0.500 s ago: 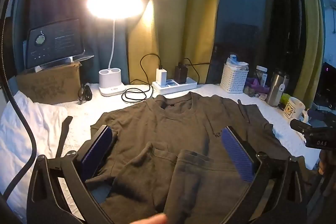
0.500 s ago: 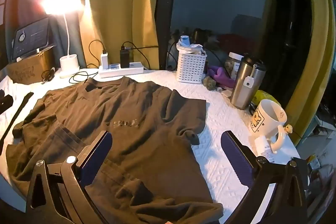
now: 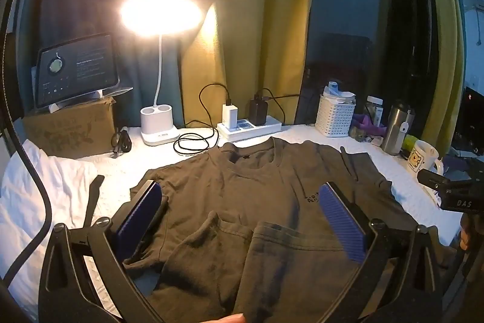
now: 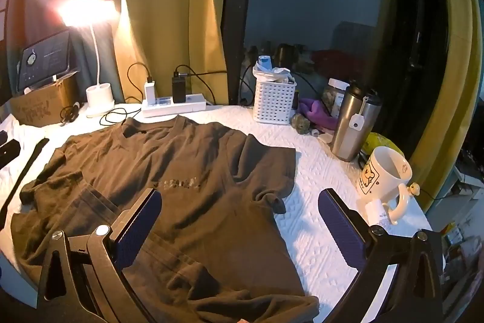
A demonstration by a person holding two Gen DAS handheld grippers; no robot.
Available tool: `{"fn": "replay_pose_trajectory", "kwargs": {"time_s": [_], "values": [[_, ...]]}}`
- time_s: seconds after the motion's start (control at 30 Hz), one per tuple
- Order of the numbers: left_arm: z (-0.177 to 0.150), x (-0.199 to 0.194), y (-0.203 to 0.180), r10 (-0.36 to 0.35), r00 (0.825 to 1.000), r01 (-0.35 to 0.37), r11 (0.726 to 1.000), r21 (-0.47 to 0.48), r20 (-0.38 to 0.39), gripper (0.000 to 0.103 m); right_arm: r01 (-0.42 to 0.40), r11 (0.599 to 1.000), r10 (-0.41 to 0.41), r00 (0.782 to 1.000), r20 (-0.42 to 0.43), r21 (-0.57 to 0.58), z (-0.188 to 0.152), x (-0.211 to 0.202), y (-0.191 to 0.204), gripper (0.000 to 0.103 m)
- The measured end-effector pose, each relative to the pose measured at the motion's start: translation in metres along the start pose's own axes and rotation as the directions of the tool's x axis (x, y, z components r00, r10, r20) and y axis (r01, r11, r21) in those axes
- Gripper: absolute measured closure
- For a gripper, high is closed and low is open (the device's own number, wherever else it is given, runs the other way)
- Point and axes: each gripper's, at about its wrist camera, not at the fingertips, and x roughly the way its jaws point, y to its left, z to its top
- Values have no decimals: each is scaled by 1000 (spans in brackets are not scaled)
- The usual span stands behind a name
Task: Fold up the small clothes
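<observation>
A dark t-shirt (image 3: 257, 202) lies spread on the white table cover (image 4: 317, 226), collar toward the power strip (image 3: 251, 129), with its lower edge bunched and partly folded up near the camera. The left gripper (image 3: 242, 220) hovers over the shirt's middle, its 2 blue pads spread wide with nothing between them. The right gripper (image 4: 239, 229) is spread just as wide above the shirt's right sleeve edge, one pad over cloth, the other over bare cover near a mug (image 4: 384, 180). A lit lamp (image 3: 160, 17) stands behind; small print on the shirt's chest is too blurred to read.
</observation>
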Motion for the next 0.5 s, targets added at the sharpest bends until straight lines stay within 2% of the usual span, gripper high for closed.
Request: {"fn": "replay_pose_trajectory", "kwargs": {"time_s": [0.2, 0.5], "values": [[2, 0, -1, -20, 1000, 20, 1000, 1, 1, 0, 0, 1000, 0, 1000, 11, 8, -2, -10, -2, 0], [3, 2, -2, 5, 1000, -5, 1000, 8, -11, 0, -3, 1000, 2, 1000, 8, 7, -4, -8, -2, 0]]}}
